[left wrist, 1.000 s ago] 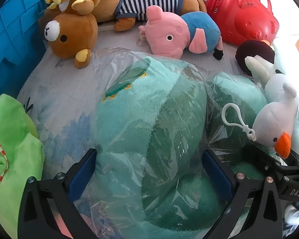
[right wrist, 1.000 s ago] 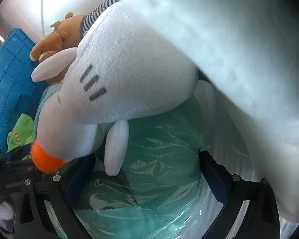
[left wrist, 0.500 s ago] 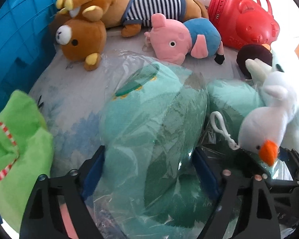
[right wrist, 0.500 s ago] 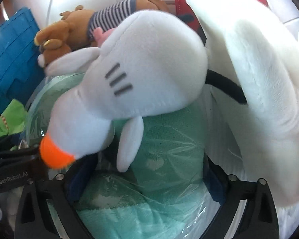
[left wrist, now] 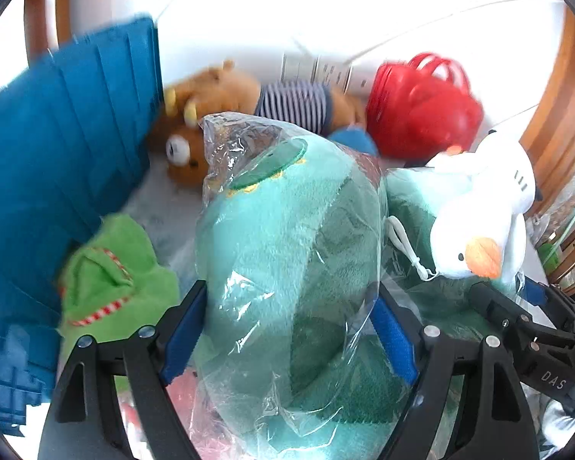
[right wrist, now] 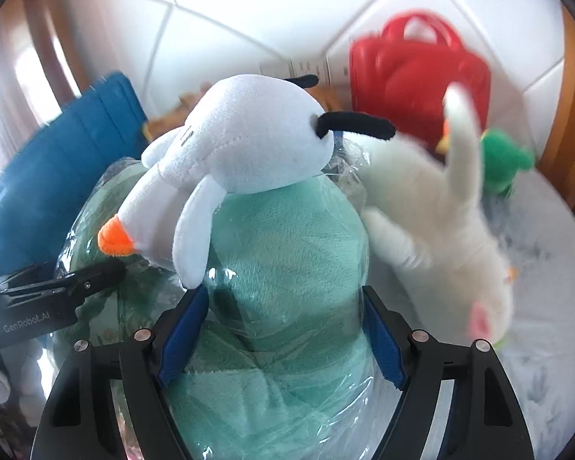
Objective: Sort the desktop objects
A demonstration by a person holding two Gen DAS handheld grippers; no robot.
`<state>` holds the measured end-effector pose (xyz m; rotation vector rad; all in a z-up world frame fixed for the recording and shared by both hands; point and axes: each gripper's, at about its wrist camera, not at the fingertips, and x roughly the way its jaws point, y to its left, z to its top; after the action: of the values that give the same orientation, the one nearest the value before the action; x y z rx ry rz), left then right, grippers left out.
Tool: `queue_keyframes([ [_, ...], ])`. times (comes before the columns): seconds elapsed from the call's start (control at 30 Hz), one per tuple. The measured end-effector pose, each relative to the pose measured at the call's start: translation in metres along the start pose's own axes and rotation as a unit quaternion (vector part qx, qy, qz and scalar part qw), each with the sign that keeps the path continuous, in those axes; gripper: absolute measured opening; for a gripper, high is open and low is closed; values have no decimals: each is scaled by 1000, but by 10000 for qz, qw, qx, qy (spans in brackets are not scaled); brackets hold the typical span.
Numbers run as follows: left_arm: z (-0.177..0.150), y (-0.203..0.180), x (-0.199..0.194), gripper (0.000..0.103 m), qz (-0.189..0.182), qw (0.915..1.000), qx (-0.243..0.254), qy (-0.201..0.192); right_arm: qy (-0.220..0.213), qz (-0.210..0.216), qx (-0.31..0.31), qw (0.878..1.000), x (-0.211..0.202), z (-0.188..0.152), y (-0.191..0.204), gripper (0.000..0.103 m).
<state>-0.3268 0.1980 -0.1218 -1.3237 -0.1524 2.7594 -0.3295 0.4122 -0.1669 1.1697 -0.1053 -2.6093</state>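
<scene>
A big teal plush in a clear plastic bag fills the middle of both views. My left gripper is shut on one side of it. My right gripper is shut on the other side; its body shows in the left wrist view. The plush is held up off the table. A small white goose plush with an orange beak rides on top of it, also seen in the left wrist view.
A blue crate stands at the left. A green plush lies by it. Brown bears and a red case are at the back. A white rabbit plush and small green toy lie right.
Both grippers have lifted the bagged teal plush up from the table, the goose riding along. The jaws have closed in tighter on the plush. The pink pig is now hidden behind it.
</scene>
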Motion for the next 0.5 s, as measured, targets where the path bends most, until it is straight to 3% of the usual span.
queue_keyframes([
  [0.13,1,-8,-38,82,4,9994,142,-300,-387,-28,-101,9992,-50,9,-1,79],
  [0.23,-10,-16,-46,82,148,9989,375,-242,-279,107,161,9994,-54,31,-9,79],
  [0.37,-25,-26,-50,82,302,9976,622,-89,-164,365,646,9971,-69,-11,10,79],
  [0.5,-26,-38,-64,82,356,9956,840,-199,-288,592,1048,9923,-80,-34,-9,79],
])
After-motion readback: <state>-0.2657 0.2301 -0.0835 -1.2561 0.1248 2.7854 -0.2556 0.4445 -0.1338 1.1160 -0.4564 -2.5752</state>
